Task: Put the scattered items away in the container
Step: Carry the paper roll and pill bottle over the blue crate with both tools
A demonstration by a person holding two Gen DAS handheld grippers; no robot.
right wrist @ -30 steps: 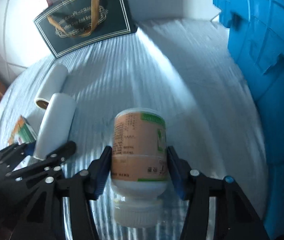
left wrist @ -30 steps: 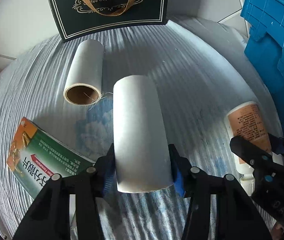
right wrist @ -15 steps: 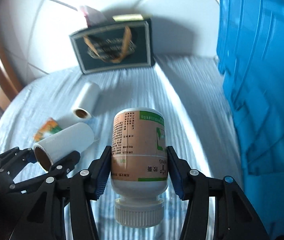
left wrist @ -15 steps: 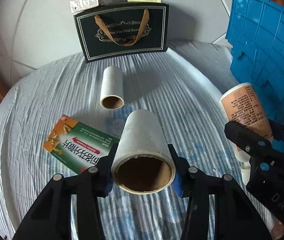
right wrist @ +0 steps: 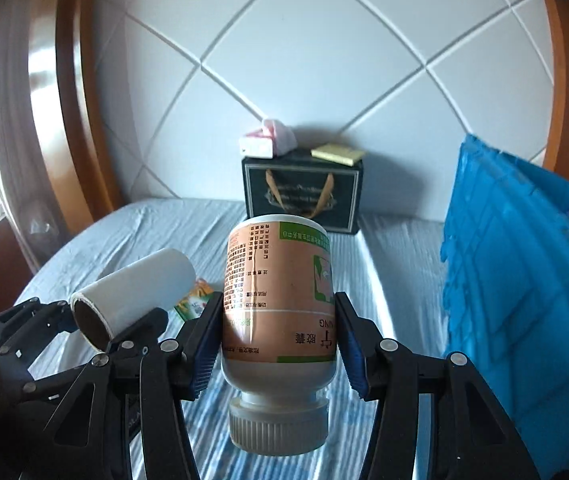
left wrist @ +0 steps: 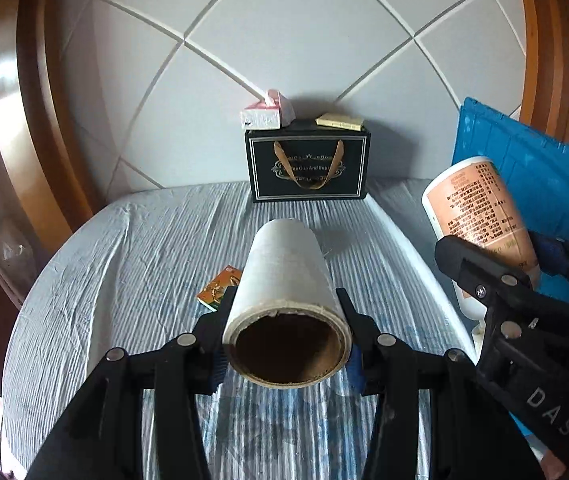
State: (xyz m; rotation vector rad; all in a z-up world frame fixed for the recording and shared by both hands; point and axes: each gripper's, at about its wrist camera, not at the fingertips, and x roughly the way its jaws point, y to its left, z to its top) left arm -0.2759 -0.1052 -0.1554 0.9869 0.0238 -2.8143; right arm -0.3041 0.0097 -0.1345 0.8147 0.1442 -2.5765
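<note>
holding both loads above the striped sheet [left wrist: 132, 264], i had the left gripper [left wrist: 286, 344] pinching a white roll [left wrist: 284, 276] by its sides, its cardboard core facing the camera. my right gripper [right wrist: 278, 332] clamped an orange-labelled bottle [right wrist: 278, 292] cap-down. the blue crate [right wrist: 524, 288] stood just to the right. a small green-orange box [left wrist: 218, 288] lay on the sheet, with a black gift bag [left wrist: 308, 168] against the tiled wall [left wrist: 324, 40].

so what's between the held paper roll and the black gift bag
Only bare striped bedsheet lies between the paper roll and the black gift bag, seen in the left wrist view.
</note>
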